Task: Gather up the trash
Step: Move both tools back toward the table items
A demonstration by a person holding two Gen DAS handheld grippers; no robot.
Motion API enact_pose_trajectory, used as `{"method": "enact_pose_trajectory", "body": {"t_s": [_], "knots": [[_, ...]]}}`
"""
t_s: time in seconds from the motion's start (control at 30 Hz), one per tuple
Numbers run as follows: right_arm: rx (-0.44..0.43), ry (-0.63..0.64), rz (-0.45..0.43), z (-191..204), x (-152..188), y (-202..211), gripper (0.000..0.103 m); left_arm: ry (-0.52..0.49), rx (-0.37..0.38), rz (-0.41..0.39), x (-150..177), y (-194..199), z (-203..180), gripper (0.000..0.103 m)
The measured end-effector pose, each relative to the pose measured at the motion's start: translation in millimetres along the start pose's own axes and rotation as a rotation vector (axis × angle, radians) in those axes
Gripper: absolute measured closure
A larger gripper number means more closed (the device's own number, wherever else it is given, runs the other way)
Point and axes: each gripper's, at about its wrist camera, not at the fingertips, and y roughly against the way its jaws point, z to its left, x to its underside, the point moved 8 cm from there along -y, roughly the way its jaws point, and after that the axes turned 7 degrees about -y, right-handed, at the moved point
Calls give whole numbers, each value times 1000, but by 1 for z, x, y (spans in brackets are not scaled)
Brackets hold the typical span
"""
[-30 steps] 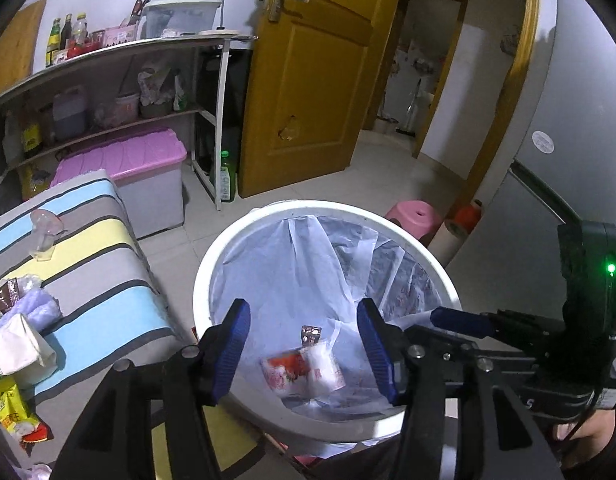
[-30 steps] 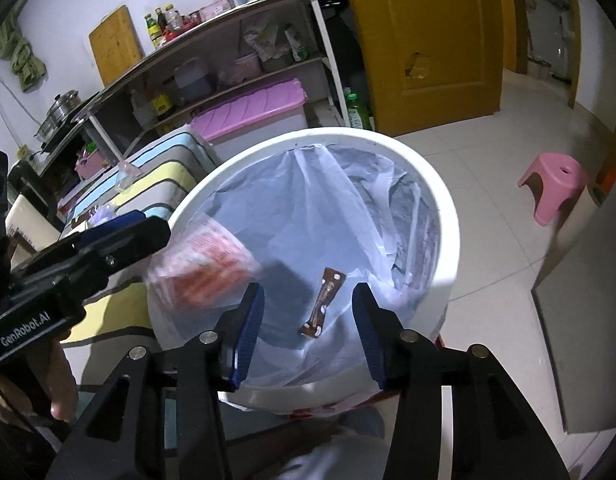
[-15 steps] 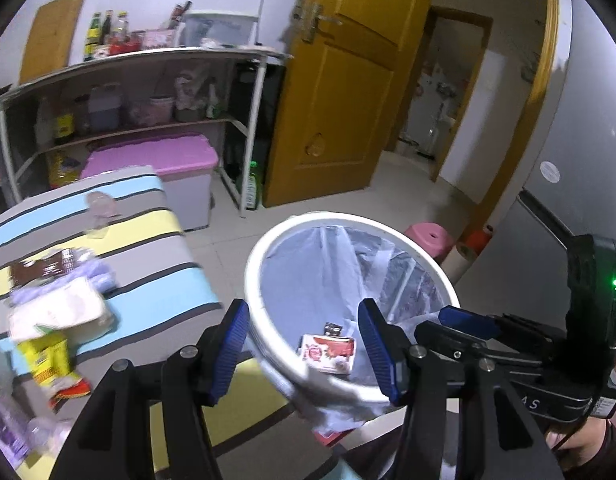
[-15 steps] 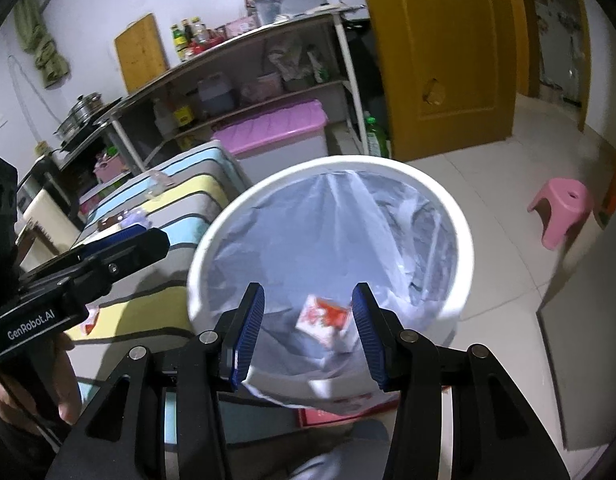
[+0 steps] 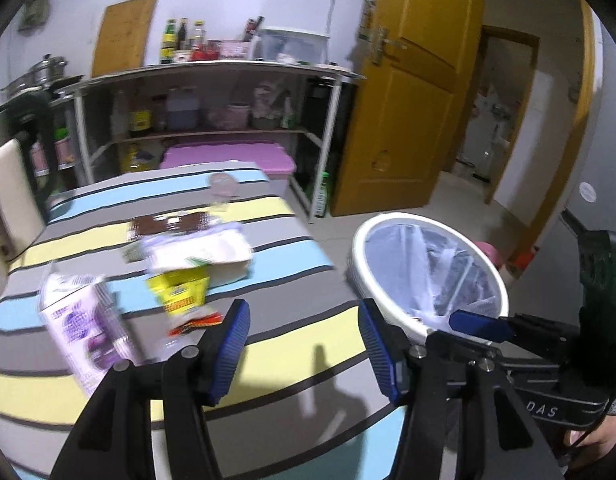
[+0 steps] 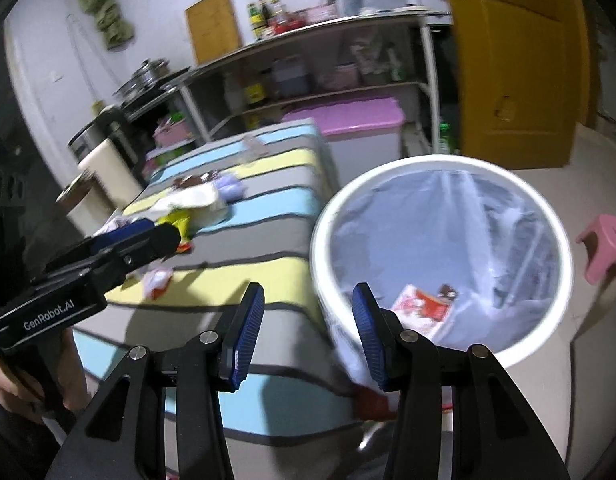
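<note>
A white bin (image 6: 556, 232) lined with a clear bag stands beside the striped table (image 5: 300, 352); a red-and-white wrapper (image 6: 422, 306) and a small brown wrapper (image 6: 448, 290) lie in it. The bin also shows in the left wrist view (image 5: 358, 240). Trash lies on the table: a purple carton (image 5: 88, 332), a yellow packet (image 5: 182, 296), a white tissue pack (image 5: 204, 254), a brown wrapper (image 5: 168, 224). My left gripper (image 5: 304, 348) is open and empty above the table. My right gripper (image 6: 308, 328) is open and empty at the bin's left rim.
A metal shelf (image 5: 212, 80) with bottles and a pink-lidded box (image 5: 228, 158) stands behind the table. A yellow door (image 5: 404, 92) is at the right. A pink stool (image 6: 606, 246) stands on the floor past the bin. A small red-white wrapper (image 6: 158, 280) lies on the table.
Both grippers have swung left from over the bin toward the table. The red-and-white wrapper fell from my left gripper into the bin and now lies at its bottom.
</note>
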Motion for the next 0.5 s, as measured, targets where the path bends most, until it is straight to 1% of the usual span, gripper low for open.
{"method": "enact_pose_trajectory", "body": {"t_s": [0.23, 0.37, 0.5], "knots": [[-37, 67, 54, 32, 13, -16, 56, 58, -107, -2, 22, 28, 43, 47], [-64, 100, 66, 48, 17, -22, 56, 97, -148, 4, 29, 38, 66, 47], [-93, 129, 71, 68, 18, -28, 55, 140, -171, 7, 38, 45, 87, 47]]}}
